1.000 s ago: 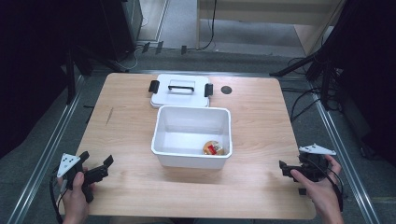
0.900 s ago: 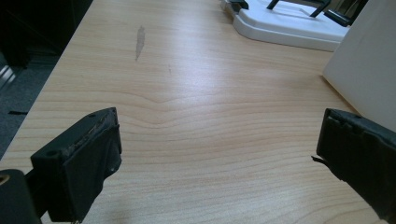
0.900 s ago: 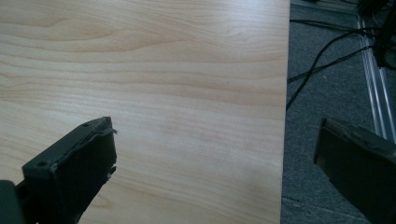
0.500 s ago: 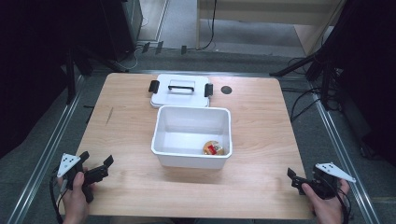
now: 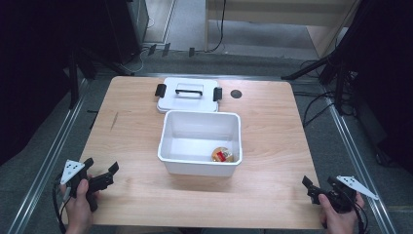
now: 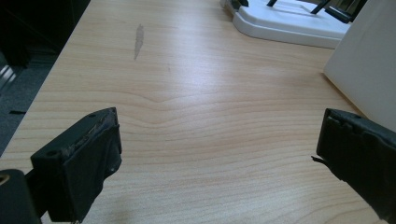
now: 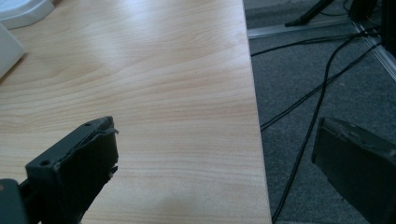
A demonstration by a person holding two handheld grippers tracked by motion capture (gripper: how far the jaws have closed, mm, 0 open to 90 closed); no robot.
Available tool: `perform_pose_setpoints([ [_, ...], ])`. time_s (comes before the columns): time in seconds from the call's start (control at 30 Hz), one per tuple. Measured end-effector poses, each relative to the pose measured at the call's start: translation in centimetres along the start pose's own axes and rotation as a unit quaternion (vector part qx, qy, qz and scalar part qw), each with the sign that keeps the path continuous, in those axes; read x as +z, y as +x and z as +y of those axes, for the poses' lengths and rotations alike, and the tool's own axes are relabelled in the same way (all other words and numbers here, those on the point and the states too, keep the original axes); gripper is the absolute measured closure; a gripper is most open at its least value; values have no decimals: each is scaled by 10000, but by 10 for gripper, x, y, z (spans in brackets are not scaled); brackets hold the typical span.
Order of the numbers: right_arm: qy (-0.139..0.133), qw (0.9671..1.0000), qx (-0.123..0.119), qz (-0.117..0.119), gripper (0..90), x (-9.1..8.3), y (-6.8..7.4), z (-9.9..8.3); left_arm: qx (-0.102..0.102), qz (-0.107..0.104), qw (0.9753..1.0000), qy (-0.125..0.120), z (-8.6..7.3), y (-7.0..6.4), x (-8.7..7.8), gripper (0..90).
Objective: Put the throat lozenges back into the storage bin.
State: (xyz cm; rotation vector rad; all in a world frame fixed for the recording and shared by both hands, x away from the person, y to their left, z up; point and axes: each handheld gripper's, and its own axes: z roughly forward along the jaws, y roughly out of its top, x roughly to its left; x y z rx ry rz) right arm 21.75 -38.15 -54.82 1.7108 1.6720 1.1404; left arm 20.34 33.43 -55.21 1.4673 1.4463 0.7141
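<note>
Pulled back to near edge: right gripper (image 5: 319,189), spread, empty; left gripper (image 5: 103,177) spread too. Ahead, bin (image 5: 200,165) holding snack (image 5: 222,155), lid (image 5: 187,94) off — closing left.

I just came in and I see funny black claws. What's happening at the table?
A person sits at the light wooden table with a gripper in each hand. The left gripper and the right gripper are both open, holding nothing, near the table's front corners. In the middle stands an open white plastic box with a small orange and red item inside. Its white lid with a black handle lies behind it.
</note>
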Motion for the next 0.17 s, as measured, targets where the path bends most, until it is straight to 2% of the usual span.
perform_pose_setpoints([
  [0.17, 81, 10000, 15, -35, 10, 1, 0, 0, -14, 16, 10000, -4, 0, 0, 0, 4],
])
